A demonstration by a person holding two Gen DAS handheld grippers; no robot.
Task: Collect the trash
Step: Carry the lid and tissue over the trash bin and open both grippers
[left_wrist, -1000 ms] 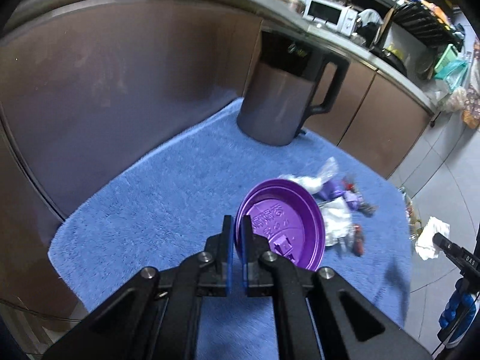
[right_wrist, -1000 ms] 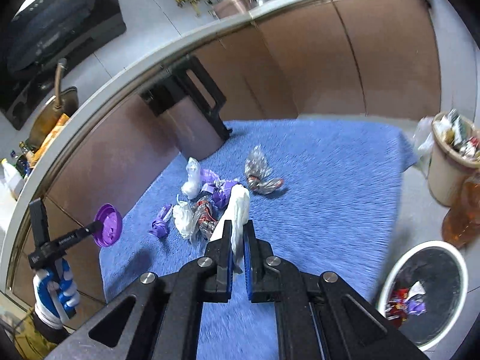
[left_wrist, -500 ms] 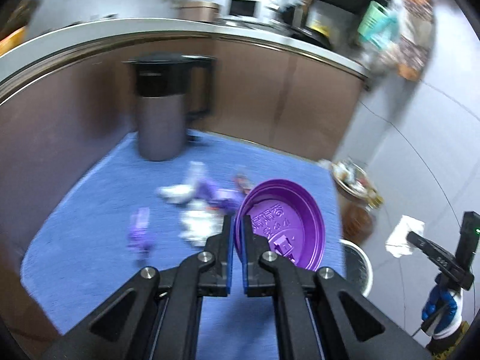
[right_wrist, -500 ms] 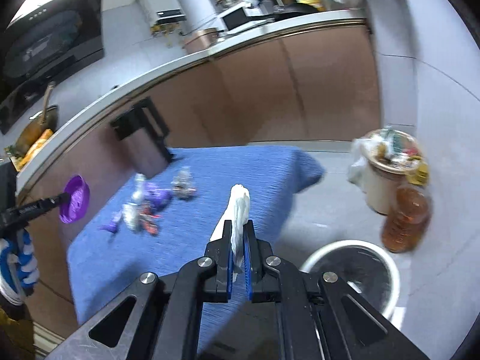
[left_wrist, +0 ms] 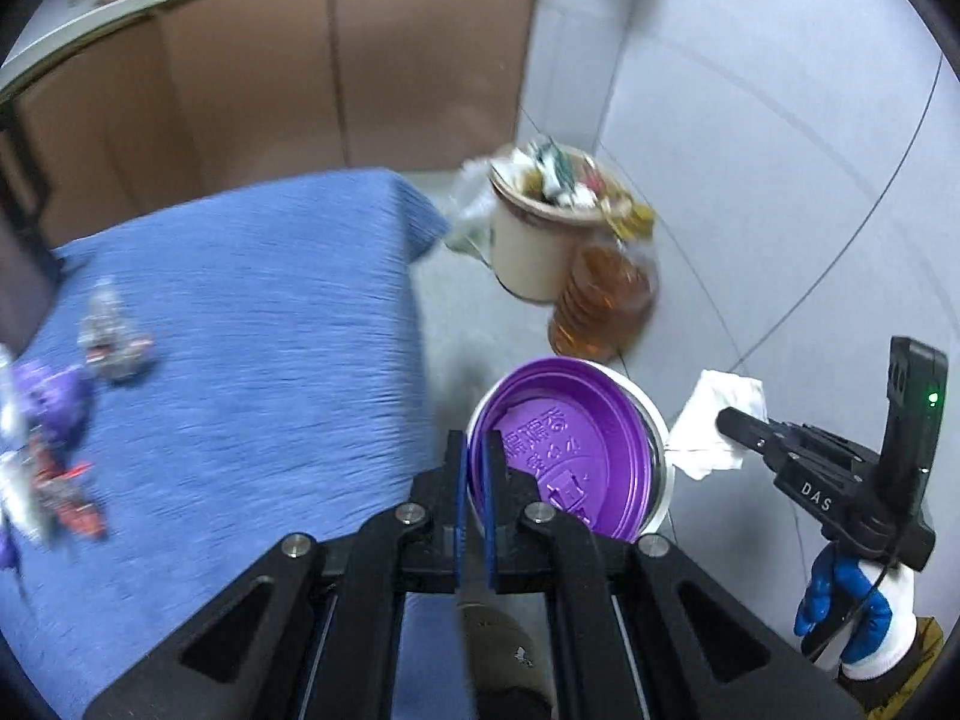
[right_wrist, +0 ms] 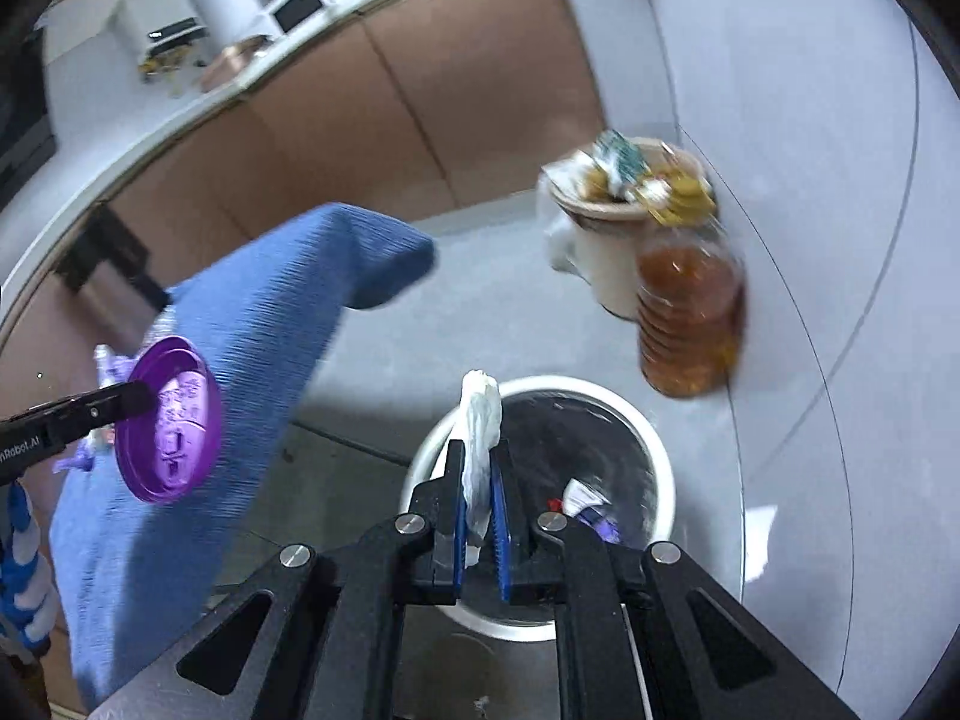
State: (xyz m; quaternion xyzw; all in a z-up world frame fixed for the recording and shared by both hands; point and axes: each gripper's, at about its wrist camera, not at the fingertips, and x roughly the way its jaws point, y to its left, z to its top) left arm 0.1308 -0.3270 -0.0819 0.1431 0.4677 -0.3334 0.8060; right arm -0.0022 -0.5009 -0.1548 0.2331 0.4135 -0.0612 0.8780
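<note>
Over the white bin (right_wrist: 651, 450), our left tool (left_wrist: 474, 468) pinches a purple lid (left_wrist: 570, 468); our right tool (right_wrist: 478, 501) clamps a tissue (right_wrist: 480, 420).

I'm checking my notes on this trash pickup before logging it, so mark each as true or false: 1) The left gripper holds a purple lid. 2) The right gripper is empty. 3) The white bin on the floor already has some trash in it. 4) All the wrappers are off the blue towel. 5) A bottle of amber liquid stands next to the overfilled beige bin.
1) True: the left gripper is shut on the purple lid.
2) False: the right gripper pinches a white tissue.
3) True: the white bin holds a few scraps.
4) False: wrappers lie on the blue towel.
5) True: the amber bottle stands against the beige bin.
</note>
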